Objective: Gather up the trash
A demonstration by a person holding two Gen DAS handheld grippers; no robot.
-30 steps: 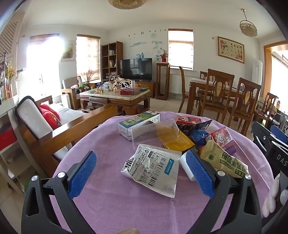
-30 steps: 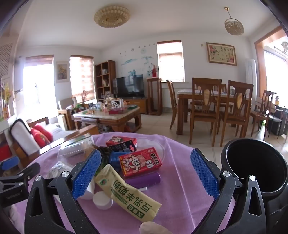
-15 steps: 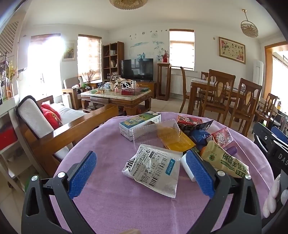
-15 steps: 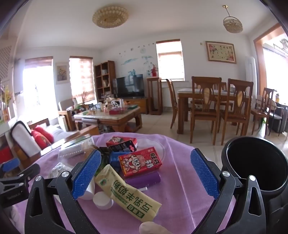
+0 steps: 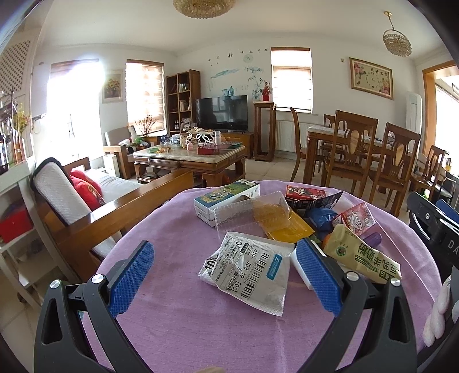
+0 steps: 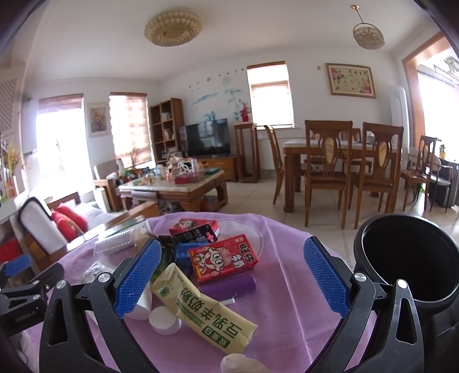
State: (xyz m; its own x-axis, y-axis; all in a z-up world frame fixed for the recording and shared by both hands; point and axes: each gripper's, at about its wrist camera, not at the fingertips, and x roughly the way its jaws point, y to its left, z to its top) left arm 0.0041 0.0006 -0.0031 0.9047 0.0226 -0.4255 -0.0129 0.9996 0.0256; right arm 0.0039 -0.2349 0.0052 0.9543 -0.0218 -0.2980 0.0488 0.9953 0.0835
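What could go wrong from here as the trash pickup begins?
The cream milk pouch with green lettering lies over the white round cap and purple tube, so the open right gripper may drag them. The black bin sits beyond the purple cloth's edge; drops could miss.

A wooden coffee table (image 5: 189, 160) with a pale stone top stands in the middle of the room, crowded with small items. Behind it a dark television (image 5: 221, 112) sits on a low cabinet, with a tall wooden bookshelf (image 5: 182, 99) to its left. A wood-framed sofa (image 5: 94, 198) holds red cushions (image 5: 86, 189). On the right, a dining table (image 6: 338, 152) is ringed by carved wooden chairs (image 6: 327, 169). A framed floral picture (image 6: 351, 80) hangs above, and a beaded ceiling lamp (image 6: 173, 28) is overhead
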